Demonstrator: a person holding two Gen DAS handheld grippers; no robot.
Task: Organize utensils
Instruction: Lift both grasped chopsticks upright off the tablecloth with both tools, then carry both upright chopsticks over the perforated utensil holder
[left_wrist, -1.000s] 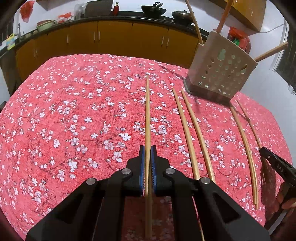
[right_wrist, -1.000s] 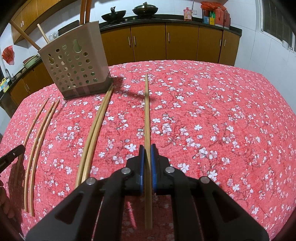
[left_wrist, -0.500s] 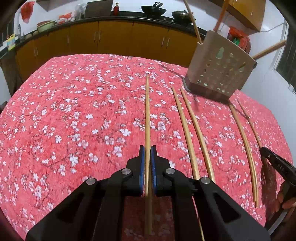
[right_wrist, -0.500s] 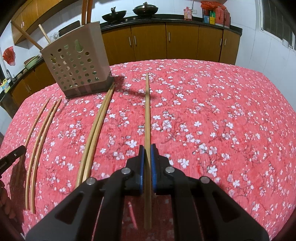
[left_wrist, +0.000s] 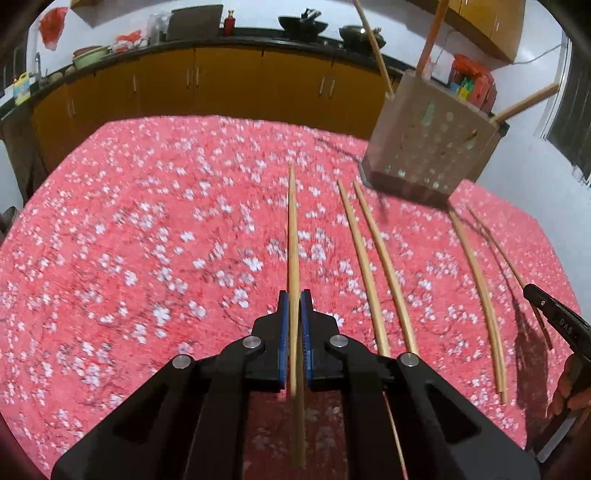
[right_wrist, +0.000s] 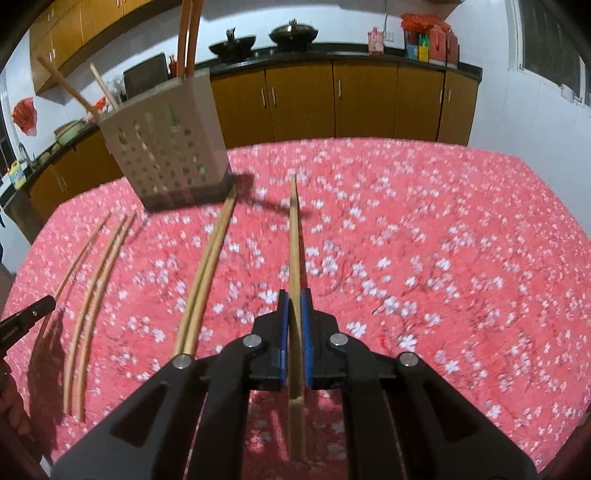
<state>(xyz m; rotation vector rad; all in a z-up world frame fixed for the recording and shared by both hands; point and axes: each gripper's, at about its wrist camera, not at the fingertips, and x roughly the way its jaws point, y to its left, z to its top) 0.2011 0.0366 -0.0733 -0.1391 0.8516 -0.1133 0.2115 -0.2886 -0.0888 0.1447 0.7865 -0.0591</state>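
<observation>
My left gripper (left_wrist: 294, 300) is shut on a wooden chopstick (left_wrist: 293, 236) that points away over the red floral tablecloth (left_wrist: 147, 240). My right gripper (right_wrist: 294, 300) is shut on another chopstick (right_wrist: 294, 240), whose far tip casts a shadow on the cloth. A beige perforated utensil holder (left_wrist: 432, 151) (right_wrist: 166, 147) stands at the far side with chopsticks sticking out of it. Loose chopsticks lie on the cloth: a pair (left_wrist: 373, 266) and two more (left_wrist: 476, 280) in the left wrist view, a pair (right_wrist: 207, 277) and a further group (right_wrist: 94, 291) in the right wrist view.
The table's far edge meets yellow kitchen cabinets (left_wrist: 221, 81) under a dark counter with woks (right_wrist: 291, 35). Each view shows the other gripper's black tip at its side edge (left_wrist: 554, 317) (right_wrist: 26, 319), with a hand below it. A window is on the right wall.
The right gripper has risen a little with its chopstick, and the holder now sits lower and larger in its view. The left view has barely shifted. Both grips are unchanged.
</observation>
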